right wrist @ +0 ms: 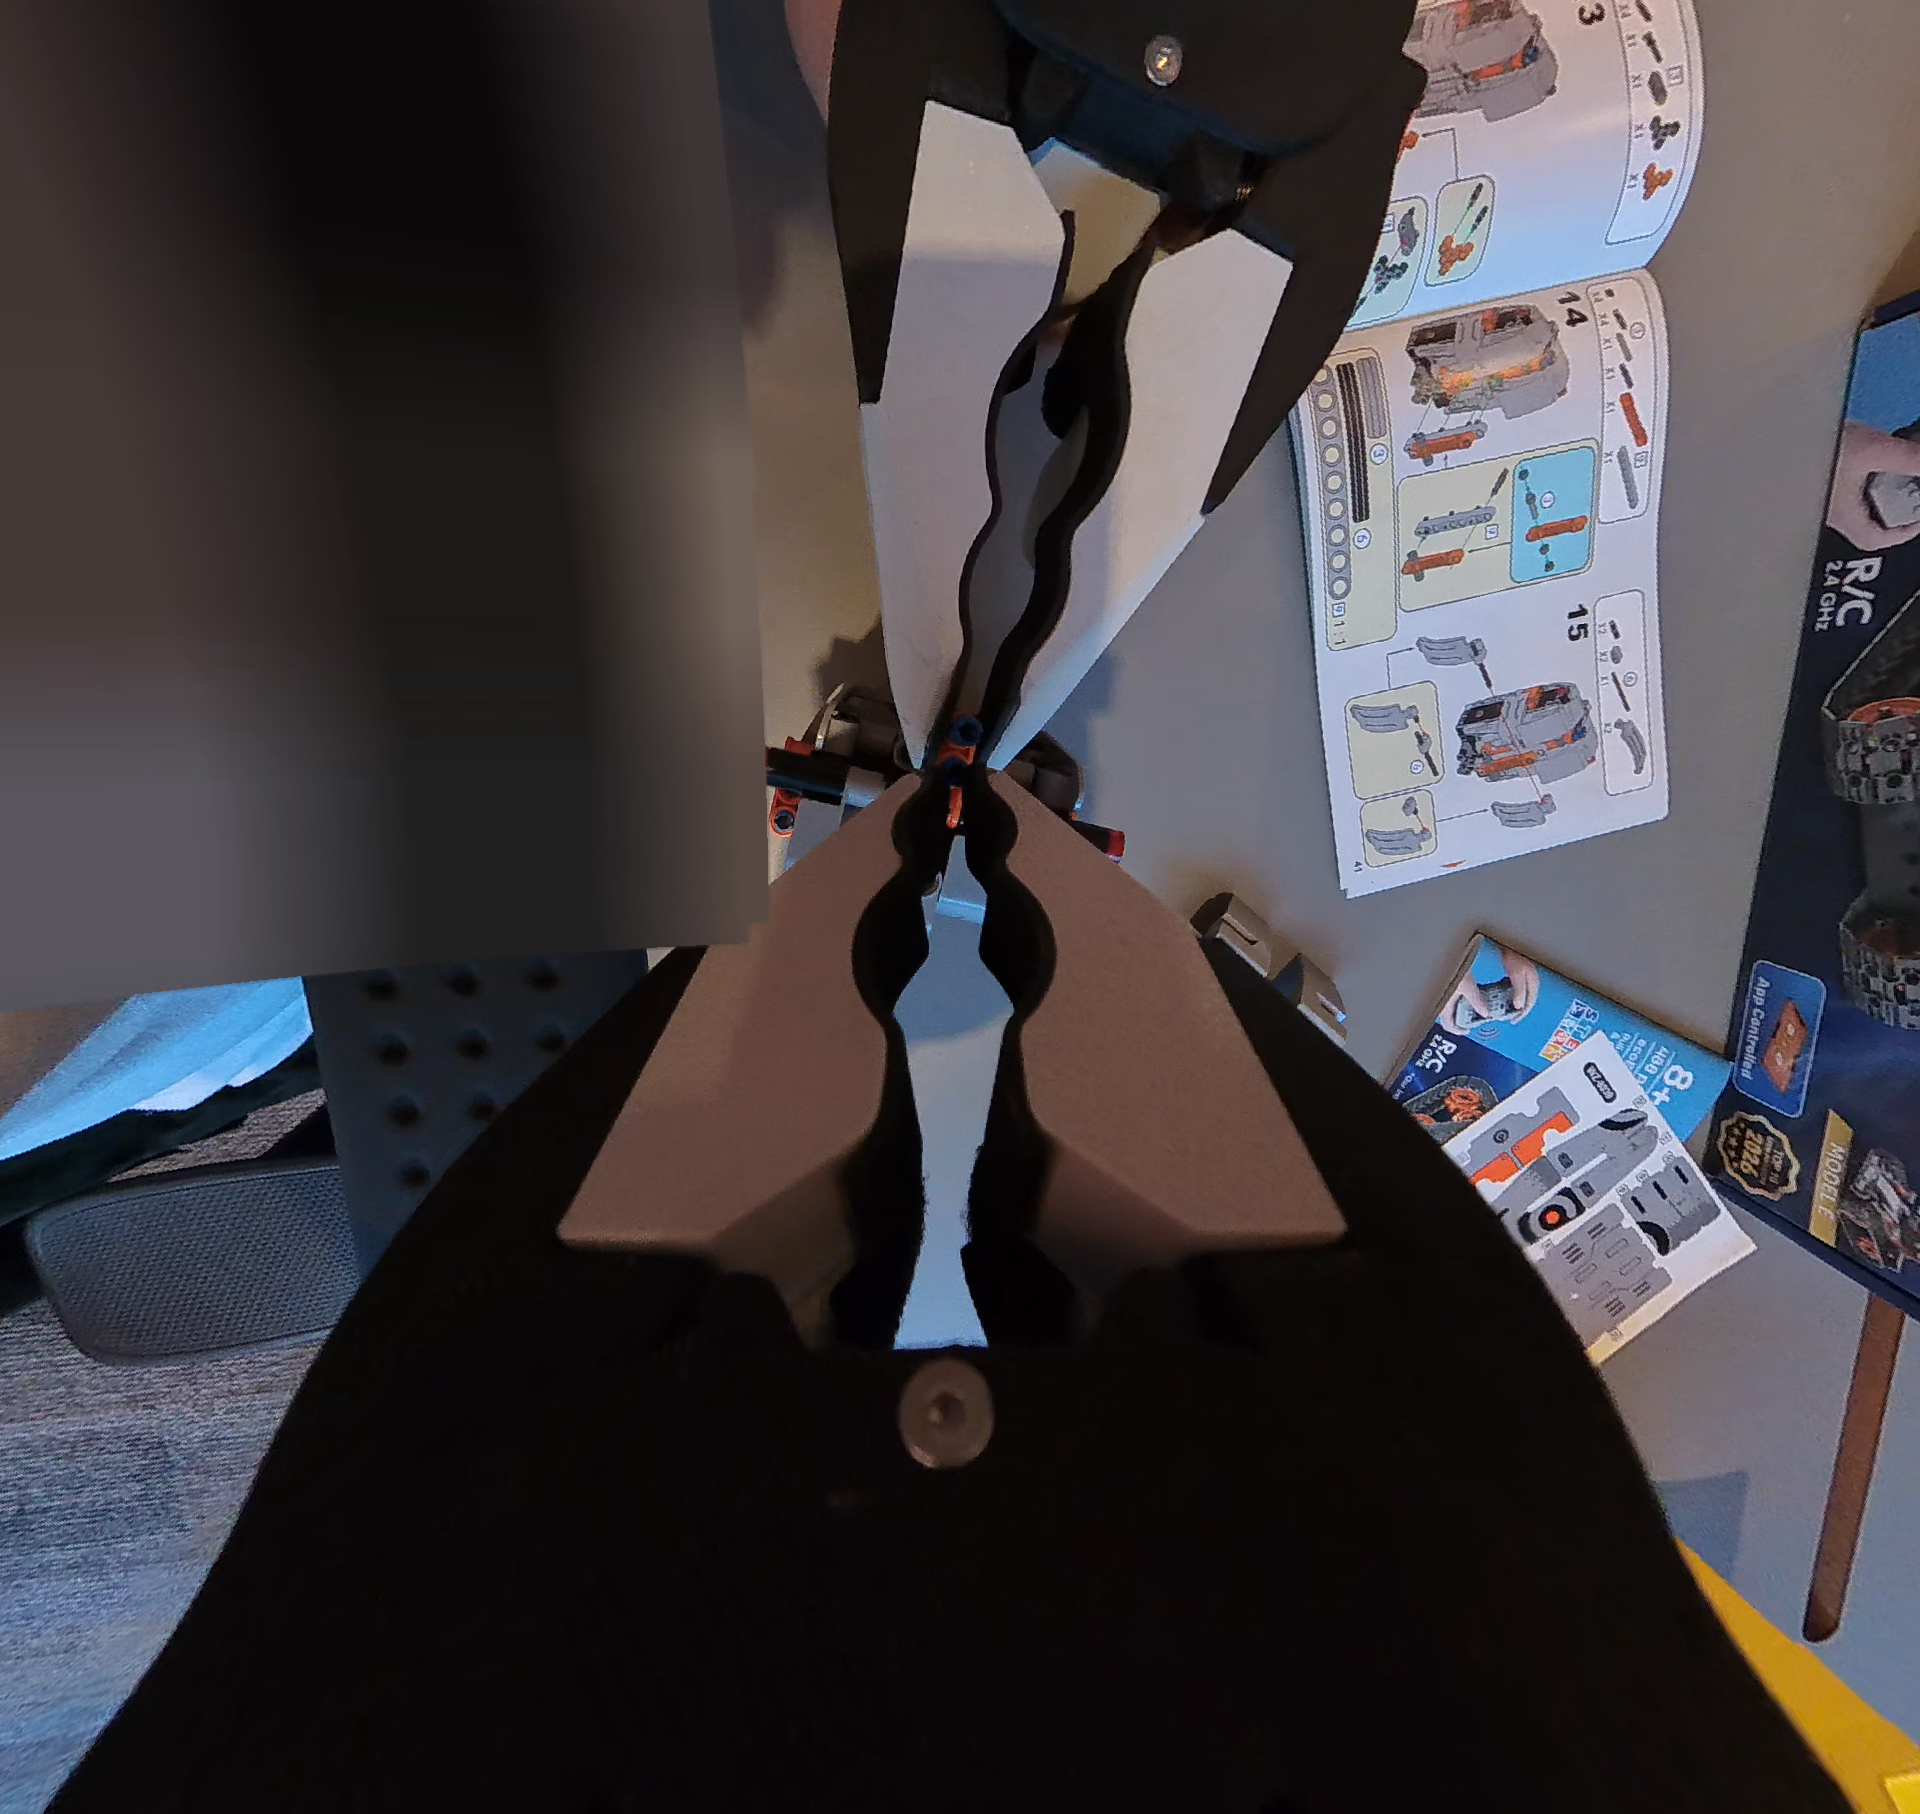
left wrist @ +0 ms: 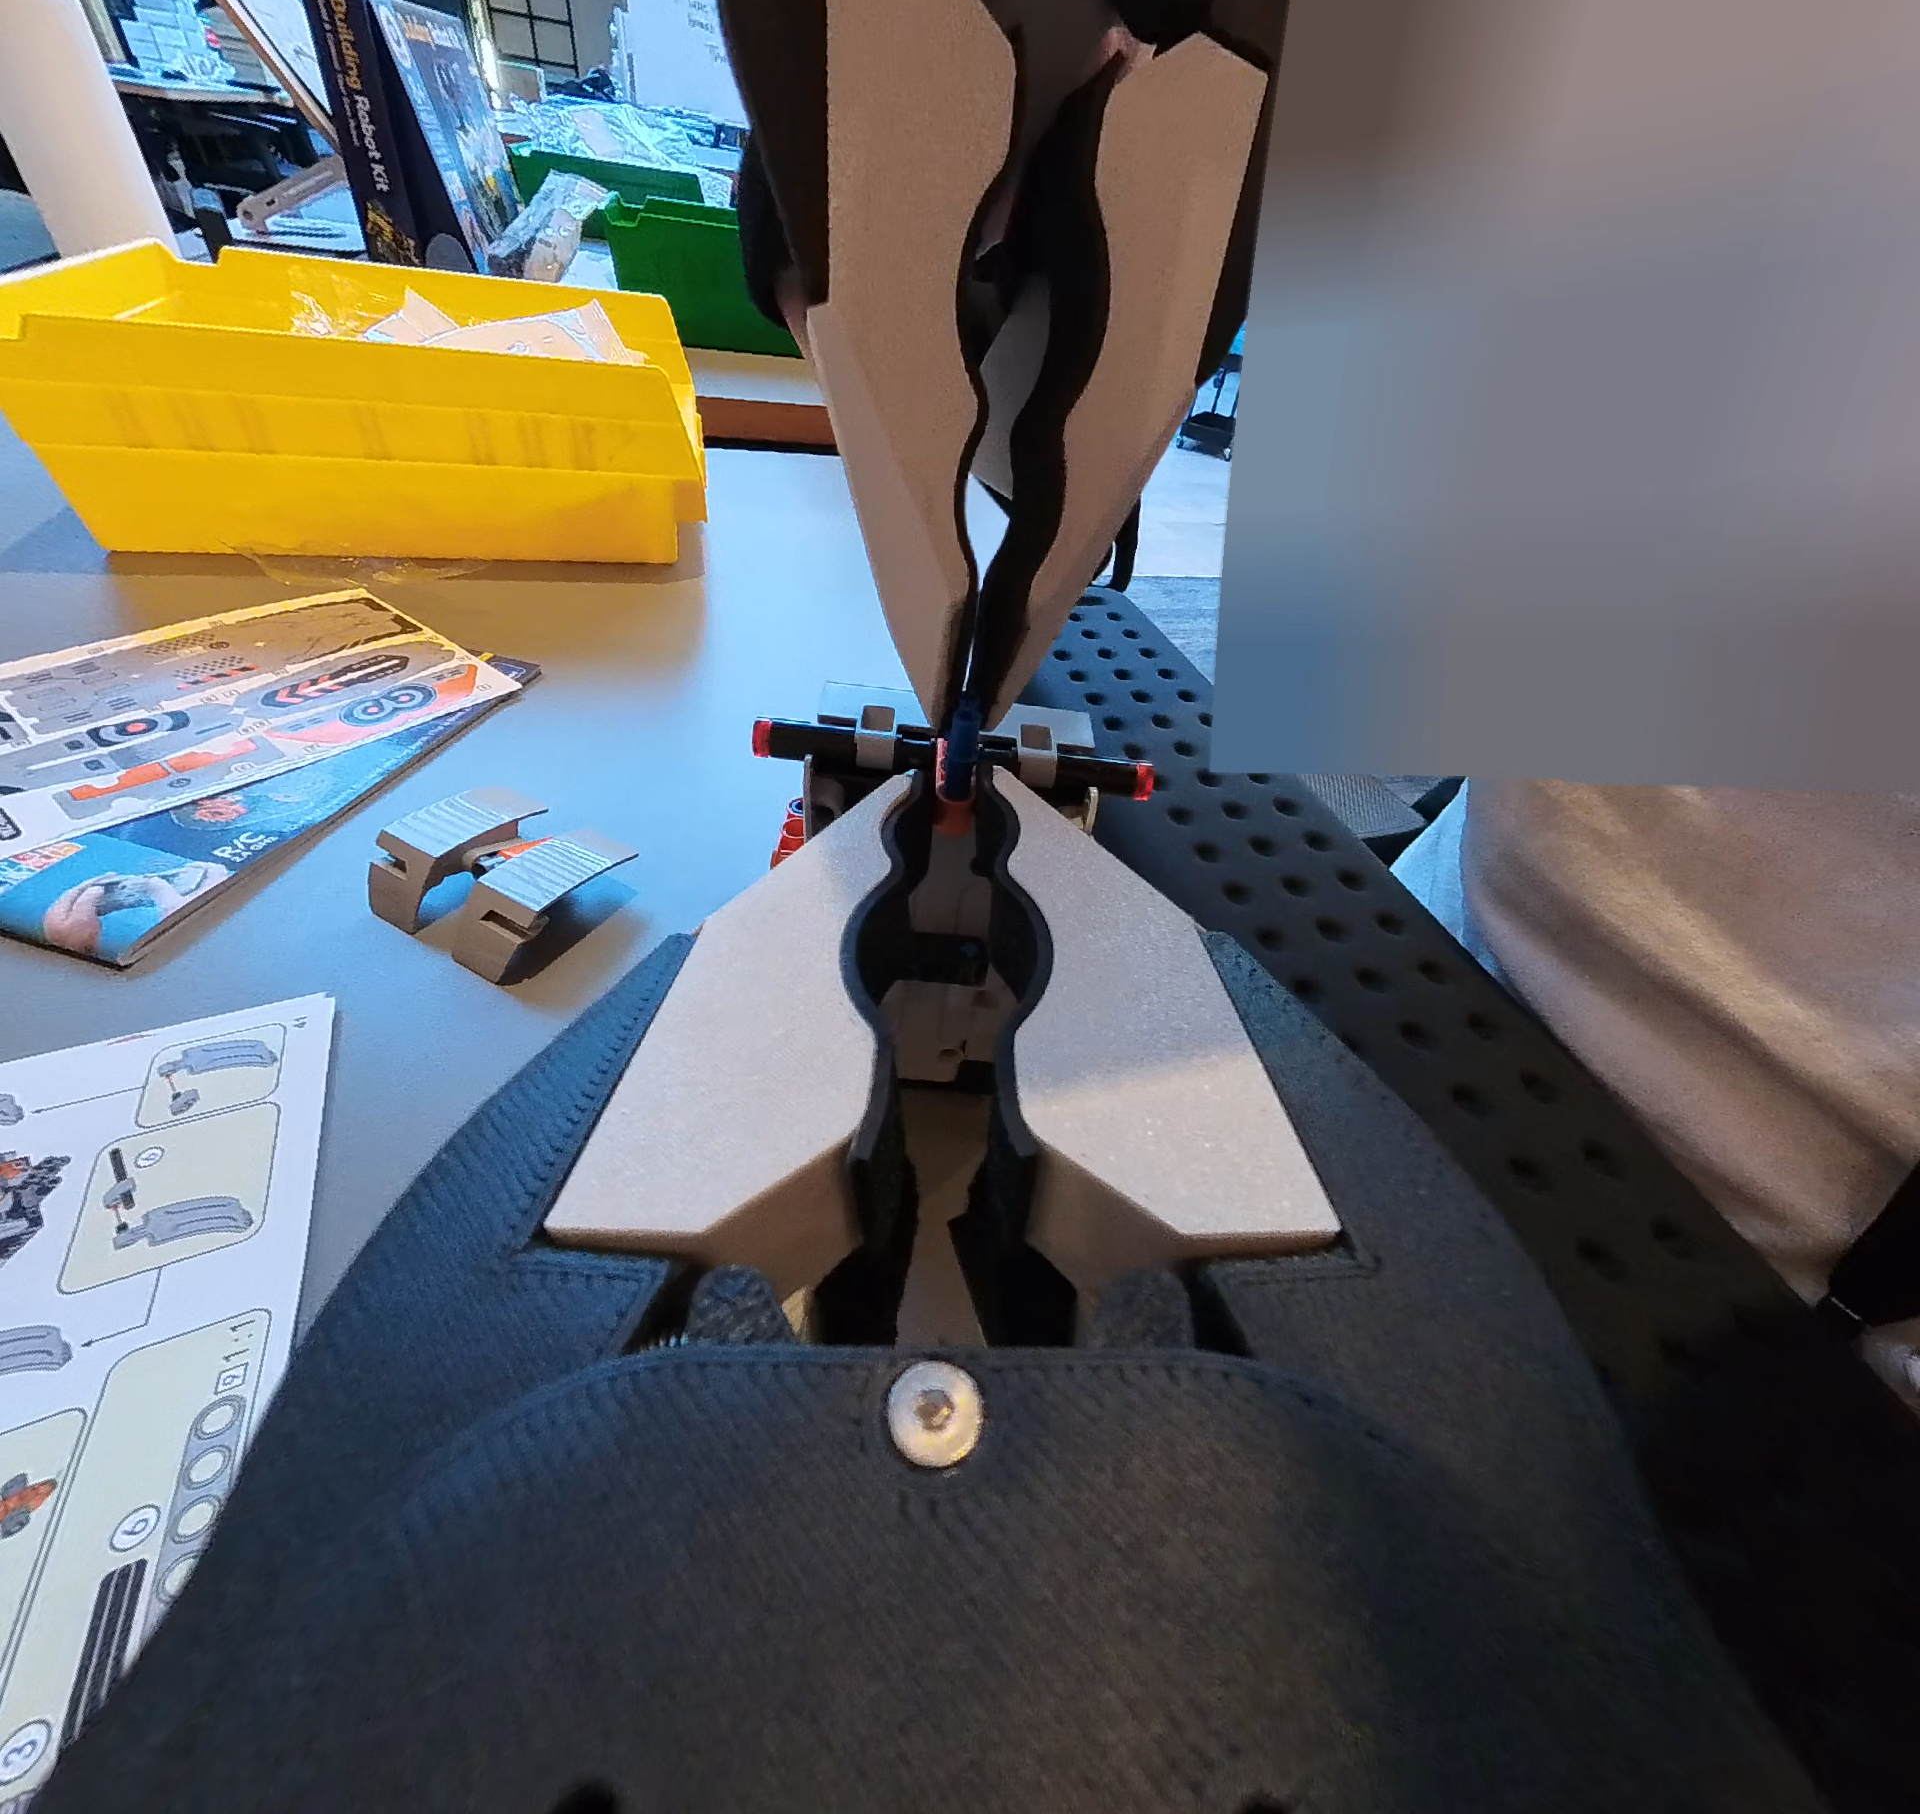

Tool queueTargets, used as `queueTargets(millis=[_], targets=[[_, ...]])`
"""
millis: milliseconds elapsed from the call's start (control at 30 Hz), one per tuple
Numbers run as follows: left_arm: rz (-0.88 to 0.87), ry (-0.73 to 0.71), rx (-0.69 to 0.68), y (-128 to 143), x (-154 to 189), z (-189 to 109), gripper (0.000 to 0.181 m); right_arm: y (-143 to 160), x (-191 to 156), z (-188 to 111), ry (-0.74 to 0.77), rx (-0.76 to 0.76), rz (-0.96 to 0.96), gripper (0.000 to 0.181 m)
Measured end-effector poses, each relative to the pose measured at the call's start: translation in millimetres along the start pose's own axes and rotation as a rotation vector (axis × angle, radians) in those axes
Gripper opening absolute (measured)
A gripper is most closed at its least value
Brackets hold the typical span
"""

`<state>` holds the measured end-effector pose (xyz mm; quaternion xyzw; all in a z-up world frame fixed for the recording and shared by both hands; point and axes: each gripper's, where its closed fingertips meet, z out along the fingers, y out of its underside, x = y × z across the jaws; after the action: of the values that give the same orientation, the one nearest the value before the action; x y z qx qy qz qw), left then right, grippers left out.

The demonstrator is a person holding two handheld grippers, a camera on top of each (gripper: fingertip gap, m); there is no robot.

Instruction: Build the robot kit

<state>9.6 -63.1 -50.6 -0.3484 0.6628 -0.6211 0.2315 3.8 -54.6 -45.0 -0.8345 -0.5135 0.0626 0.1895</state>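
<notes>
My left gripper (left wrist: 951, 793) is shut on a small grey brick assembly (left wrist: 943, 995) that sits between its fingers. The assembly carries a black cross axle with red ends (left wrist: 821, 738) just past the tips, and an orange part (left wrist: 951, 817). My right gripper (left wrist: 966, 710) comes in from above, tip to tip with the left one, and is shut on a small blue pin (left wrist: 966, 730) at the assembly's top. In the right wrist view my right gripper (right wrist: 951, 796) pinches the blue pin (right wrist: 956, 777) against the orange part, and the left gripper (right wrist: 961, 738) faces it.
A yellow bin (left wrist: 343, 434) and a green bin (left wrist: 686, 268) stand at the back left. A sticker sheet on a booklet (left wrist: 239, 704), two grey curved pieces (left wrist: 499, 881) and open instructions (right wrist: 1496, 569) lie on the grey table. A kit box (right wrist: 1860, 725) and a black perforated chair (left wrist: 1299, 881) are close by. Less than 4 cm separates the two grippers' tips.
</notes>
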Motion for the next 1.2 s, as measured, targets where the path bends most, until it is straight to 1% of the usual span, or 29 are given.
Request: queueTargets(millis=[133, 267, 367, 433, 567, 667, 767, 900, 1000, 1033, 1067, 1200], targets=[[0.007, -0.012, -0.013, 0, 0, 0, 0.006, 1, 0, 0, 0.0, -0.015, 0.011, 0.003], [0.002, 0.001, -0.003, 0, 0, 1, 0.006, 2, -1, 0, 0.051, -0.051, -0.056, 0.003], [0.005, -0.007, -0.012, 0, 0, 0, 0.006, 2, 0, 1, 0.012, -0.028, 0.001, 0.003], [0.011, -0.015, -0.016, 1, 0, -1, 0.007, 0, 1, 2, 0.023, -0.023, 0.012, 0.004], [0.022, -0.009, -0.015, 0, 1, 3, 0.006, 4, -1, 1, 0.055, -0.062, -0.042, 0.003], [0.018, -0.006, -0.025, 0, 1, 3, 0.006, 5, -1, 1, 0.033, -0.062, -0.029, 0.003], [0.021, -0.023, -0.036, 0, 1, 3, 0.006, 6, -1, 2, 0.044, -0.074, -0.024, 0.004], [0.02, -0.021, -0.023, 0, 1, 4, 0.006, 7, -1, 2, 0.06, -0.072, -0.02, 0.003], [0.041, -0.043, -0.005, -1, 0, 3, 0.006, 8, -1, 2, 0.041, -0.06, 0.016, 0.003], [0.03, -0.045, 0.005, -1, 1, 3, 0.007, 9, 0, 2, 0.043, -0.062, 0.022, 0.002], [0.014, -0.036, 0.02, -1, 3, 2, 0.013, 14, -1, 5, 0.047, -0.086, 0.01, 0.0], [-0.036, -0.05, 0.05, 0, 1, -9, 0.013, 17, -1, 6, 0.078, -0.109, -0.03, 0.0]])
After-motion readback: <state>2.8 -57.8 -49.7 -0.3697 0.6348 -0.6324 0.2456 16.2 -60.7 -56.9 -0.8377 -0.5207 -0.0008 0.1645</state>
